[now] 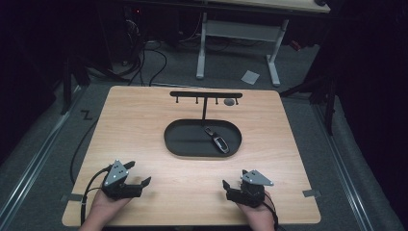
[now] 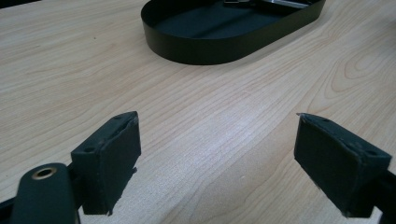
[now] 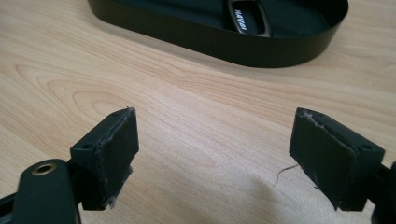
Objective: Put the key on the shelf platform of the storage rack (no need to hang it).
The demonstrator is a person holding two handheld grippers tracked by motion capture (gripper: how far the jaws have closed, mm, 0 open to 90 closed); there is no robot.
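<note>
Both my grippers, left gripper [image 1: 139,184] & right gripper [image 1: 225,185], are wide open w/ nothing held. Car key [image 1: 217,141] lies in the black tray [image 1: 178,139]. Looks light, hard, prob. slippery; I would grip across its narrow sides.

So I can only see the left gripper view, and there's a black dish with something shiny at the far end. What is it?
Observer: It's a car key fob, lying in the right half of the oval tray.
Operator: Does it have writing on it?
Observer: Yes, the right gripper view shows white letters on the fob, but too blurred to read for sure.
Operator: Is anything behind the dish?
Observer: A black T-shaped hook stand rises from the tray's far side, with a small grey round thing at its right end.
Operator: Where's the other gripper?
Observer: The right gripper is open, at the table's near edge, nothing between its jaws.
</note>
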